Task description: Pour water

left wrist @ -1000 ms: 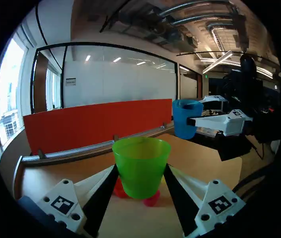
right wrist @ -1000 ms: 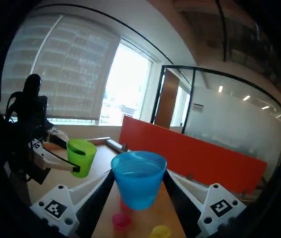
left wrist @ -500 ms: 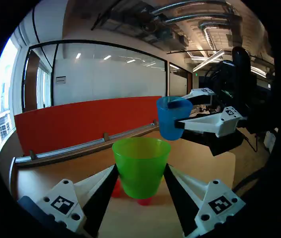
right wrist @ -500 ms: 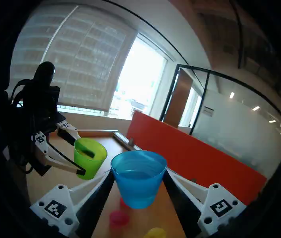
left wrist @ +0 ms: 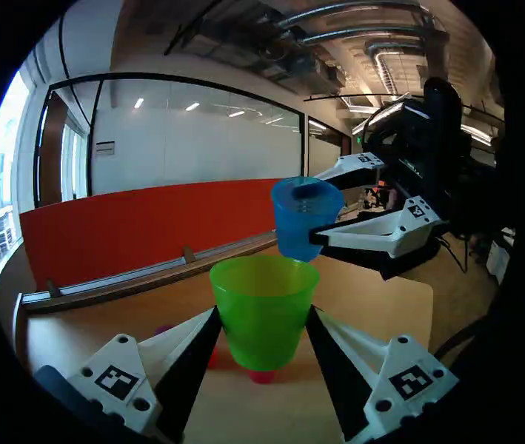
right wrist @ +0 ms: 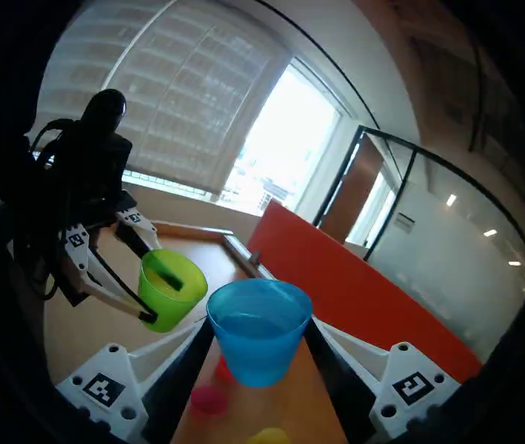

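Left gripper (left wrist: 262,314), seen in the left gripper view, pinches a green cup (left wrist: 264,307) between its two fingers, one pressed to each side of the cup. The cup stands upright and is held above a wooden table (left wrist: 380,296). Beyond and above its rim hangs a blue cup (left wrist: 303,217), gripped from both sides by the right gripper (left wrist: 308,214), which reaches in from the right. The blue cup's base sits just over the far edge of the green rim, but I cannot tell whether the two touch. A small red cup (left wrist: 262,376) shows on the table below the green one, and an orange partition (left wrist: 129,222) runs along the table's far side.

In the right gripper view, the right gripper (right wrist: 260,333) clamps the blue cup (right wrist: 260,344) between its fingers, upright, with water visible inside it. To the left and farther off, the left gripper (right wrist: 160,300) holds the green cup (right wrist: 171,290), tilted slightly with its mouth open toward the camera. Below, on the table (right wrist: 99,325), sit a pink cup (right wrist: 209,398) and a yellow cup (right wrist: 266,436).
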